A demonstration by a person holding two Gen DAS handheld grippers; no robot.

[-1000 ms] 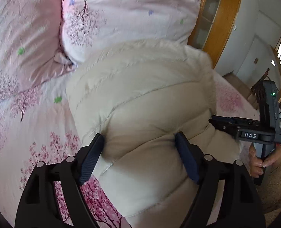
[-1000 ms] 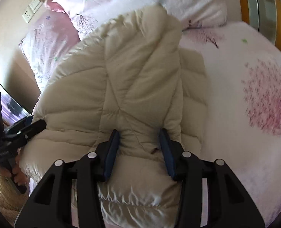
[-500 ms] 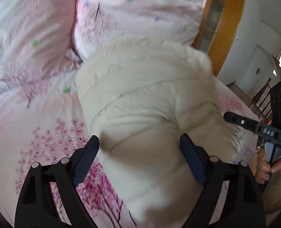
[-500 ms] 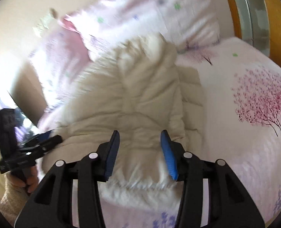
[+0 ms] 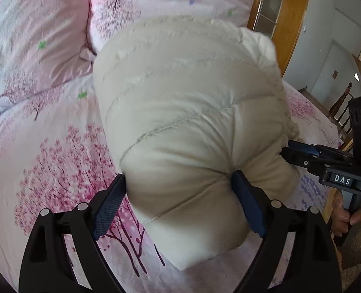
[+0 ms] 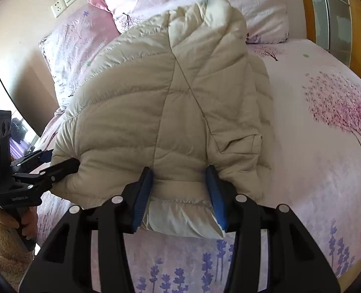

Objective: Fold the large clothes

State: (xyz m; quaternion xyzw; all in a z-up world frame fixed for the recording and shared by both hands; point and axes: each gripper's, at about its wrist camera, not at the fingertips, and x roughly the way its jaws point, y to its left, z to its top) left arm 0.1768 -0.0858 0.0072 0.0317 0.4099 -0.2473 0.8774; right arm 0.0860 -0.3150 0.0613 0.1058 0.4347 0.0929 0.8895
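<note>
A cream quilted puffer jacket [image 5: 187,112] lies folded in a thick bundle on the bed, its far end toward the pillows. My left gripper [image 5: 180,202] has its jaws wide apart around the jacket's near left corner, pads touching the padding on both sides. My right gripper [image 6: 179,195] straddles the near hem of the jacket [image 6: 160,102], jaws apart with the fabric between them. Each gripper shows in the other's view: the right one [image 5: 300,156] at the jacket's right edge, the left one [image 6: 58,166] at its left edge.
The bed sheet [image 6: 326,146] is pink with cherry-tree and lavender prints. Two matching pillows [image 5: 156,2] lie at the head. A wooden-framed glass door [image 5: 278,24] stands beyond the bed. A wall socket [image 6: 60,7] is above the pillows.
Both grippers pulled back from the jacket half a second ago and have since moved in again, now straddling its near edge. The jacket bundle looks more compact.
</note>
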